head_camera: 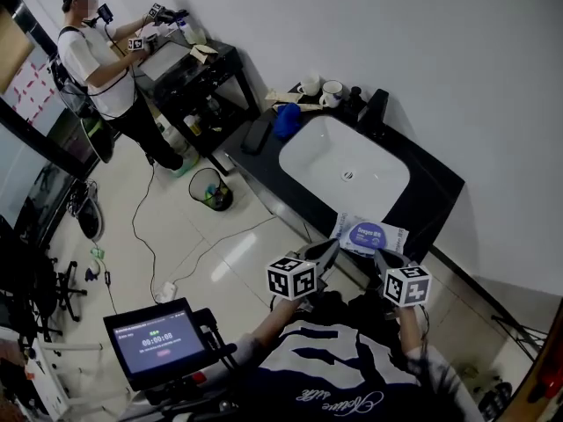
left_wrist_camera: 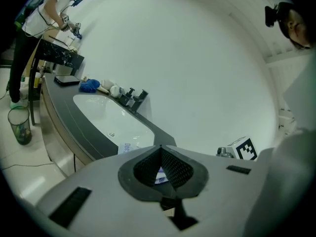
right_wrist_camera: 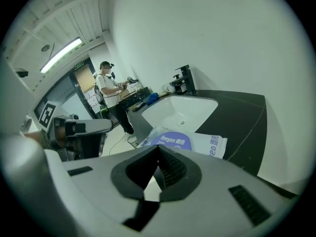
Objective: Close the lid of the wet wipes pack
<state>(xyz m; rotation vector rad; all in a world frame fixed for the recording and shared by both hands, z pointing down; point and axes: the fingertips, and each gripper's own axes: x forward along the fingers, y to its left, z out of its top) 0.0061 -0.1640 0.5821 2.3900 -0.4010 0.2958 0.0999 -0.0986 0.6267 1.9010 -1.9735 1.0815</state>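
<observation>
Wipes pack (head_camera: pixel 369 236) lies flat on dark counter (head_camera: pixel 437 190), just in front of white sink (head_camera: pixel 345 167). Its purple lid (right_wrist_camera: pixel 173 140) faces up & looks flat. L gripper (head_camera: pixel 329 250) is near pack's left edge, jaws pressed together w/ nothing btwn. R gripper (head_camera: pixel 383 258) is near pack's front edge, jaws also together, empty.

The wet wipes pack (right_wrist_camera: pixel 185 143) reads "Deeyeo" in white (the smaller print beside it is unreadable).
</observation>
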